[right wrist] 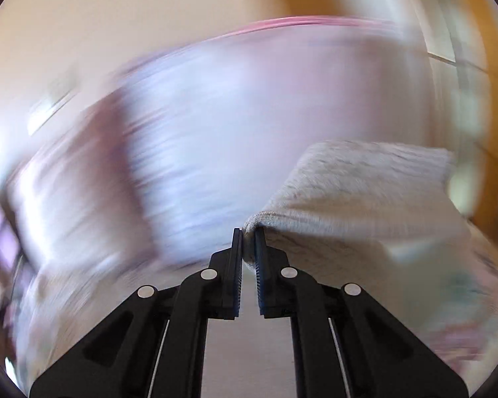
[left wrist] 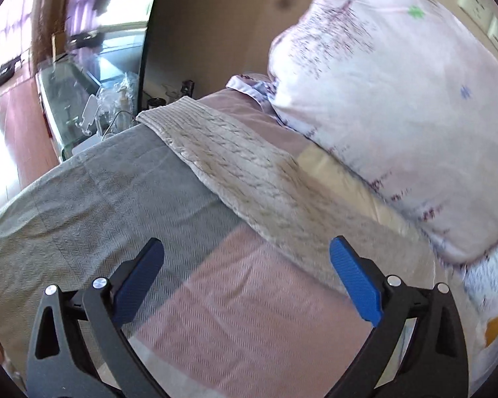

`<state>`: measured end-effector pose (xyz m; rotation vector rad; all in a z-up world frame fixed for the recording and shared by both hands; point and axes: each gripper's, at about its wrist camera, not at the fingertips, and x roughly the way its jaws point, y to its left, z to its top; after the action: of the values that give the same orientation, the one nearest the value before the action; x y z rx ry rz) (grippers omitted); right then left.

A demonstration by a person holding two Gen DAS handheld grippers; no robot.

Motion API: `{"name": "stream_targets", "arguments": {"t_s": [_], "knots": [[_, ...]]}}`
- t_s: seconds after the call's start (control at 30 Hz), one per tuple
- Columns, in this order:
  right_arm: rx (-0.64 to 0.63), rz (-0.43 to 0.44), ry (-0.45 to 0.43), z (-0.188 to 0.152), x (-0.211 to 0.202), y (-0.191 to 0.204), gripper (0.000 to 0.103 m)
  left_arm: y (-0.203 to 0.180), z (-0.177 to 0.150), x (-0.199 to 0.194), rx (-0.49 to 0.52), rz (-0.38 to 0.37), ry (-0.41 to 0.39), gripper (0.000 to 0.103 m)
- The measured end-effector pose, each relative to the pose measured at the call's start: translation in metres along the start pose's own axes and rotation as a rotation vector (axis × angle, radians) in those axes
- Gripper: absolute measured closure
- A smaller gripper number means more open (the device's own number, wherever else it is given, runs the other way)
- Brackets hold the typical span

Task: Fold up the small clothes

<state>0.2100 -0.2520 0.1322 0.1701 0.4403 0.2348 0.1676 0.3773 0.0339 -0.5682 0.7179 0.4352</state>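
A cream knitted garment (left wrist: 245, 169) lies in a long strip across the bed in the left wrist view. My left gripper (left wrist: 245, 265) is open and empty, its blue pads (left wrist: 355, 282) wide apart just in front of the garment's near edge. In the right wrist view my right gripper (right wrist: 248, 232) is shut on a corner of the same cream knit (right wrist: 355, 199), which hangs lifted to the right of the jaws. That view is heavily blurred.
A grey and pink herringbone bedsheet (left wrist: 109, 205) covers the bed. A large pale floral pillow (left wrist: 398, 99) stands at the right. A glass side table (left wrist: 79, 99) with bottles stands beyond the bed's far left edge. A wall rises behind.
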Motion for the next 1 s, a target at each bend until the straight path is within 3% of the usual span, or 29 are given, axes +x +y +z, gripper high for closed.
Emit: {"name": "stream_targets", "arguments": {"t_s": [0.07, 0.1, 0.13, 0.17, 0.2, 0.23, 0.3, 0.33, 0.47, 0.53, 0.57, 0.67, 0.7, 0.73, 0.8, 0.83, 0.9, 1.0], "knots": [[-0.105, 0.146, 0.131, -0.021, 0.030, 0.062, 0.094, 0.002, 0.002, 0.003, -0.011, -0.004, -0.004, 0.002], [-0.160, 0.235, 0.239, -0.041, 0.048, 0.097, 0.094, 0.002, 0.004, 0.007, -0.001, -0.017, -0.015, 0.002], [-0.203, 0.284, 0.315, -0.058, 0.058, 0.121, 0.093, 0.000, 0.003, 0.008, 0.009, -0.008, -0.018, 0.002], [-0.230, 0.306, 0.335, -0.071, 0.058, 0.135, 0.093, 0.000, 0.004, 0.010, 0.019, 0.011, -0.015, 0.002], [-0.239, 0.309, 0.319, -0.074, 0.054, 0.139, 0.083, 0.001, 0.006, 0.015, 0.023, 0.016, 0.001, 0.002], [-0.241, 0.289, 0.281, -0.073, 0.048, 0.137, 0.058, 0.004, 0.006, 0.016, 0.013, 0.009, 0.012, 0.002], [-0.213, 0.227, 0.189, -0.063, 0.029, 0.114, 0.024, 0.018, 0.012, 0.027, -0.066, -0.046, 0.052, 0.002], [-0.191, 0.187, 0.147, -0.057, 0.018, 0.098, 0.021, 0.021, 0.014, 0.026, -0.082, -0.065, 0.031, 0.002], [-0.114, 0.047, 0.125, -0.045, -0.010, 0.039, 0.021, 0.041, 0.030, 0.034, -0.208, -0.140, 0.012, 0.003], [-0.059, -0.006, 0.138, -0.049, -0.018, 0.010, 0.020, 0.049, 0.037, 0.038, -0.260, -0.145, 0.009, 0.011], [-0.019, -0.033, 0.147, -0.051, -0.022, -0.007, 0.020, 0.053, 0.040, 0.039, -0.280, -0.147, 0.010, 0.017], [0.065, -0.071, 0.159, -0.059, -0.034, -0.045, 0.020, 0.065, 0.045, 0.050, -0.359, -0.215, 0.039, 0.053], [0.097, -0.076, 0.165, -0.063, -0.034, -0.056, 0.020, 0.069, 0.044, 0.055, -0.385, -0.228, 0.044, 0.059], [0.126, -0.077, 0.172, -0.067, -0.035, -0.065, 0.020, 0.069, 0.045, 0.055, -0.385, -0.221, 0.040, 0.061], [0.166, -0.070, 0.180, -0.074, -0.034, -0.073, 0.020, 0.064, 0.048, 0.061, -0.371, -0.219, 0.068, 0.090], [0.180, -0.063, 0.184, -0.077, -0.034, -0.076, 0.020, 0.059, 0.049, 0.065, -0.375, -0.232, 0.085, 0.096], [0.186, -0.059, 0.184, -0.081, -0.037, -0.079, 0.020, 0.044, 0.052, 0.057, -0.346, -0.235, 0.063, 0.097], [0.162, -0.076, 0.168, -0.084, -0.041, -0.080, 0.020, -0.022, 0.054, 0.022, -0.140, -0.292, 0.005, 0.098]]}}
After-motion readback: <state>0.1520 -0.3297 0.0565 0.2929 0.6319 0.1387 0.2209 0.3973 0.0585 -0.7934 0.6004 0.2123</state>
